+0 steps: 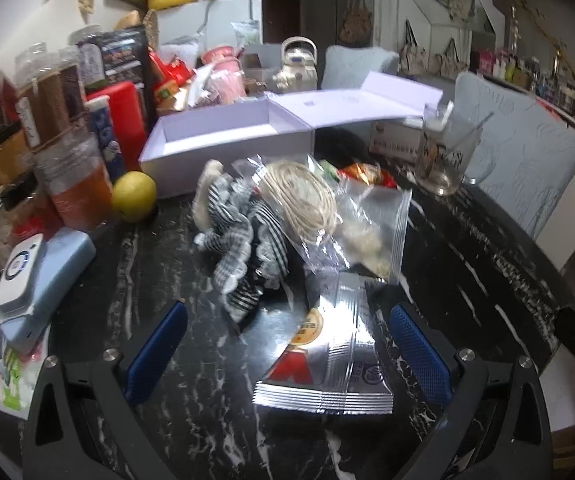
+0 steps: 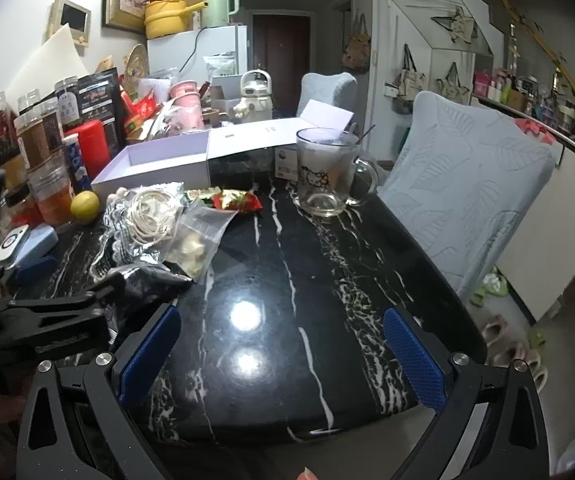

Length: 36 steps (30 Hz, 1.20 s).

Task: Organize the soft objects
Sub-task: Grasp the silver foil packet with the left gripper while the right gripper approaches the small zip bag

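Left hand-held gripper (image 1: 287, 352) spread wide over the black marble worktop (image 2: 287, 280), a silver foil packet (image 1: 327, 364) lying between its blue pads, not gripped. Just past it: striped frilly cloth (image 1: 243, 236), clear bag of coiled cord (image 1: 303, 196), clear zip bag (image 1: 371, 232), all touching in 1 pile. Open lilac box (image 1: 223, 136) behind. Right hand-held gripper (image 2: 283, 356) also wide, bare worktop below. Only the right view shows the left tool's body beside the pile and the whole glass mug (image 2: 327, 172).
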Each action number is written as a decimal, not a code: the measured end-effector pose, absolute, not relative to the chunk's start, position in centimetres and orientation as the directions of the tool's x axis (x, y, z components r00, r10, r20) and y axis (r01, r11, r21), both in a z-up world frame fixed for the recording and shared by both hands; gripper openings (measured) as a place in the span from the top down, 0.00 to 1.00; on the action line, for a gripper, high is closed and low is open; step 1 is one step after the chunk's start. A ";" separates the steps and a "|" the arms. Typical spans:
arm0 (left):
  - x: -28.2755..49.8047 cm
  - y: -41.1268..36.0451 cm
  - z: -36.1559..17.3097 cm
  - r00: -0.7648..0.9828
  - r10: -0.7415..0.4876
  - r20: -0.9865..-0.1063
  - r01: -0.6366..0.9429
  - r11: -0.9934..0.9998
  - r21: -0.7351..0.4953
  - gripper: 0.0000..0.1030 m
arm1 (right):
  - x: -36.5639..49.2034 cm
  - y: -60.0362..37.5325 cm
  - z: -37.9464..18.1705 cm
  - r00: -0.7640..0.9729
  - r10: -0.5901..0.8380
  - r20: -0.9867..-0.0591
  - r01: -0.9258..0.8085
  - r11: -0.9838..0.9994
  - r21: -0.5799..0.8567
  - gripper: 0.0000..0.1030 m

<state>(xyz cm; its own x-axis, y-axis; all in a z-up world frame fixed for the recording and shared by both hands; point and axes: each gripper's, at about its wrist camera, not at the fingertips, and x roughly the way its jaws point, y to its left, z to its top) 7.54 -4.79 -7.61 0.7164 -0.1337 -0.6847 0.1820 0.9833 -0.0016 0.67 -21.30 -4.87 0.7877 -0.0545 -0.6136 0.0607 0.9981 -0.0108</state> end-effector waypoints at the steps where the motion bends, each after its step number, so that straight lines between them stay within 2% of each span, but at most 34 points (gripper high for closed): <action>1: 7.7 -5.0 -7.9 0.705 -0.142 -0.695 0.193 0.981 -0.005 0.04 | 0.7 -21.3 -4.9 0.786 -0.048 -0.617 0.056 0.998 -0.007 0.00; 3: 8.1 -5.4 -8.6 0.685 -0.164 -0.710 0.217 0.976 -0.017 0.06 | 0.9 -21.4 -5.0 0.781 -0.038 -0.623 0.049 0.999 0.000 0.00; 5: 8.5 -5.8 -9.3 0.663 -0.178 -0.727 0.234 0.972 -0.025 0.16 | 1.0 -21.4 -5.1 0.776 -0.040 -0.629 0.050 0.999 -0.003 0.00; 9: 9.6 -6.1 -10.7 0.611 -0.208 -0.764 0.262 0.964 -0.053 0.29 | 1.4 -21.3 -5.3 0.771 -0.044 -0.635 0.052 0.999 -0.007 0.00; 10: 9.8 -6.0 -11.0 0.602 -0.215 -0.769 0.268 0.961 -0.059 0.38 | 1.5 -21.3 -5.3 0.770 -0.043 -0.637 0.050 0.999 -0.006 0.00; 12: 9.5 -6.1 -10.8 0.632 -0.199 -0.749 0.273 0.962 -0.025 0.44 | 1.7 -21.3 -5.4 0.766 -0.042 -0.641 0.051 0.999 -0.004 0.00; 14: 9.1 -5.7 -10.4 0.631 -0.233 -0.740 0.286 0.957 -0.057 0.55 | 2.2 -21.4 -5.5 0.761 -0.029 -0.648 0.047 0.999 0.009 0.00; 25: 6.6 -2.3 -6.0 0.711 -0.293 -0.639 0.299 0.949 -0.103 0.66 | 5.0 -20.3 -5.5 0.745 0.055 -0.665 -0.005 0.997 0.078 0.00; 30: 7.3 -0.2 -5.0 0.733 -0.284 -0.618 0.265 0.956 -0.126 0.69 | 7.0 -19.6 -6.0 0.719 0.083 -0.690 -0.026 0.995 0.092 0.00; 33: 7.7 1.2 -4.6 0.740 -0.285 -0.609 0.249 0.958 -0.145 0.77 | 8.1 -19.0 -6.4 0.706 0.089 -0.703 -0.039 0.995 0.087 0.00; 36: 8.2 2.2 -5.0 0.737 -0.262 -0.623 0.236 0.964 -0.126 0.77 | 9.5 -18.4 -6.8 0.688 0.104 -0.719 -0.057 0.994 0.089 0.00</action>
<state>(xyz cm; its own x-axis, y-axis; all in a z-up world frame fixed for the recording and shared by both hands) 8.19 2.20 -5.04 0.7371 -0.2617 -0.6231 0.2359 0.9636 -0.1257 9.50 -18.40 -6.80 0.6876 0.1041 -0.7186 -0.0575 0.9944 0.0890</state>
